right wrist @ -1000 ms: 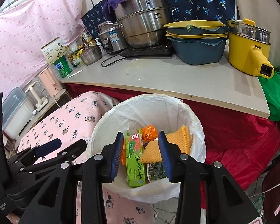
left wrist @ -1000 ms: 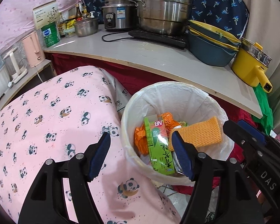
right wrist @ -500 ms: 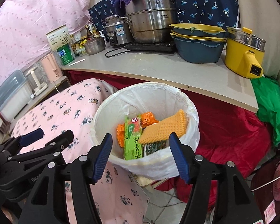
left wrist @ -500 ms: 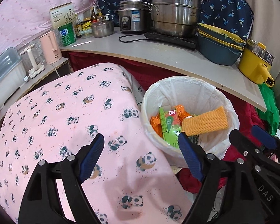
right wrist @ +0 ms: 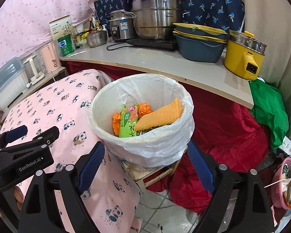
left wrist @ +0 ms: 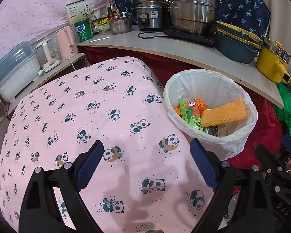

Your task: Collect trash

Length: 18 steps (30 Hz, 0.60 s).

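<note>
A white-lined trash bin [left wrist: 240,141] [right wrist: 145,149] stands beside the table on a small wooden stool. Inside lie a green drink carton [left wrist: 190,112] [right wrist: 127,122], an orange foam net sleeve [left wrist: 223,114] [right wrist: 161,114] and an orange wrapper [right wrist: 143,107]. My left gripper [left wrist: 146,165] is open and empty above the pink panda tablecloth [left wrist: 77,116], to the left of the bin. My right gripper [right wrist: 145,165] is open and empty, just in front of and below the bin's rim. The left gripper also shows in the right wrist view [right wrist: 32,134].
A grey counter [right wrist: 164,66] behind the bin holds steel pots [right wrist: 155,23], stacked blue-yellow basins [right wrist: 199,44] and a yellow electric pot [right wrist: 244,58]. Red cloth [right wrist: 223,126] and green cloth [right wrist: 267,108] hang at right. A pink basket [right wrist: 285,184] sits on the floor.
Both grippers have drawn back from over the bin and opened wider. The left one now hangs over the tablecloth. The trash stays in the bin.
</note>
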Available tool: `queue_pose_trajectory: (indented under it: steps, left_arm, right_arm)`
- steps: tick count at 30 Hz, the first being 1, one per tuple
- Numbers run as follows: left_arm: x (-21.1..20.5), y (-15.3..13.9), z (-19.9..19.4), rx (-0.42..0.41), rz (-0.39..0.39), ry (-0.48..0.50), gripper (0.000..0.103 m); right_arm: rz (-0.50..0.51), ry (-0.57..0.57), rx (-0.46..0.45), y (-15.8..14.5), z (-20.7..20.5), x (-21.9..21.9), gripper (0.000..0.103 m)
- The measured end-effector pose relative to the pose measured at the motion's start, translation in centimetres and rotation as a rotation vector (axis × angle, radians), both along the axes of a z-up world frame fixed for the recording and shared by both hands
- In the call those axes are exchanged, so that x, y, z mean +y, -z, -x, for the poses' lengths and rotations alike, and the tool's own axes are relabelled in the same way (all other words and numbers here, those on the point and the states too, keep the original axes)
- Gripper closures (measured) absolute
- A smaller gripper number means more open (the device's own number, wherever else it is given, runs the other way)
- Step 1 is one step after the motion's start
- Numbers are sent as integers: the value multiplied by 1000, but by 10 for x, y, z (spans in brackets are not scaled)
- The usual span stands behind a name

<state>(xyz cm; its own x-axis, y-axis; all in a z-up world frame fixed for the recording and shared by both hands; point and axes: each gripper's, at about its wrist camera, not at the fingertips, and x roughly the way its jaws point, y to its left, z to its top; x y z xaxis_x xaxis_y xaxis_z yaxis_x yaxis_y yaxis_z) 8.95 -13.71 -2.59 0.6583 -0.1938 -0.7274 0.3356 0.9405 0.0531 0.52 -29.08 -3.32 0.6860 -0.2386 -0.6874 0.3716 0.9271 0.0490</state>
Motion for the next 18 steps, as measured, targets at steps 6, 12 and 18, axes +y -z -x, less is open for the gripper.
queue_pose_trajectory:
  steps: [6, 12, 18]
  left_arm:
    - [3, 3, 10, -7, -10, -14, 17]
    - [7, 4, 17, -6, -6, -30, 15]
    - [9, 5, 22, -7, -2, -42, 11]
  right_arm:
    - [-24, -32, 25, 9, 5, 4, 13]
    - [-30, -58, 14, 12, 12, 8, 12]
    - [2, -49, 18, 12, 15, 12, 7]
